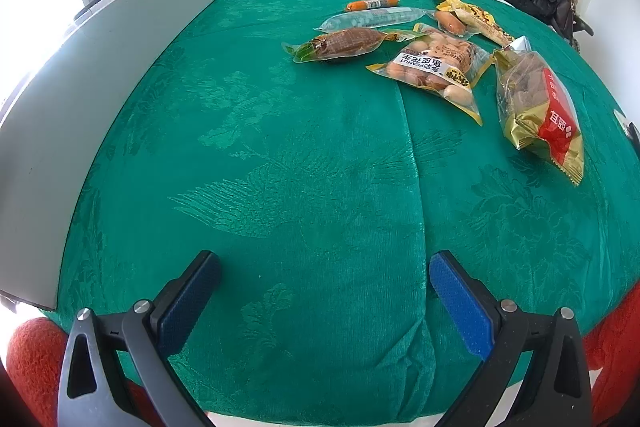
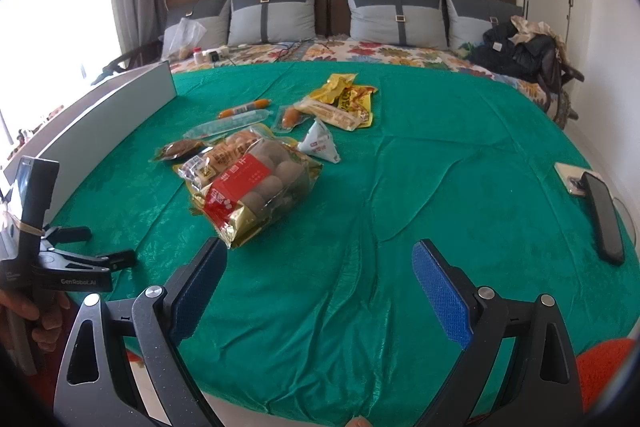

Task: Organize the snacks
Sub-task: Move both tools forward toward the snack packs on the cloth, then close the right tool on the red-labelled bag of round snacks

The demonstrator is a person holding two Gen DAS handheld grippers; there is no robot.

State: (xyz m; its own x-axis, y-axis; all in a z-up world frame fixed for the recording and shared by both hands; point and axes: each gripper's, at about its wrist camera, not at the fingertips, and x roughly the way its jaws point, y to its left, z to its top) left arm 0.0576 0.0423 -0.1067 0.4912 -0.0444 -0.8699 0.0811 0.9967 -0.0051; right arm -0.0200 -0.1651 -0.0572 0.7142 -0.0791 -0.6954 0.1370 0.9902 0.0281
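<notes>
Hovering over a green bedspread, both grippers hang empty with jaws spread wide, and no snack has yet been touched. The left gripper faces bare cloth, with the snack pile well ahead and to its right. The right gripper sits nearer, its left finger close to the gold-and-red bag at the front of the heap.

Behind that bag lie a peanut packet, a brown vacuum-sealed pack, a clear tube of sweets, a small orange sausage, yellow wrappers and a white triangular pouch. A pale board stands along the left edge; whether it belongs to a box meant for the snacks cannot be told from these views.

Trouble would likely come from the packaging. Slick, puffy film could slide out of a pinch taken at the middle, and a hard squeeze might crush the contents. Packets overlap, so lifting one may drag its neighbour. A phone lies near the right edge, within reach of a careless sweep, and loose folds in the cloth could snag a low finger.
</notes>
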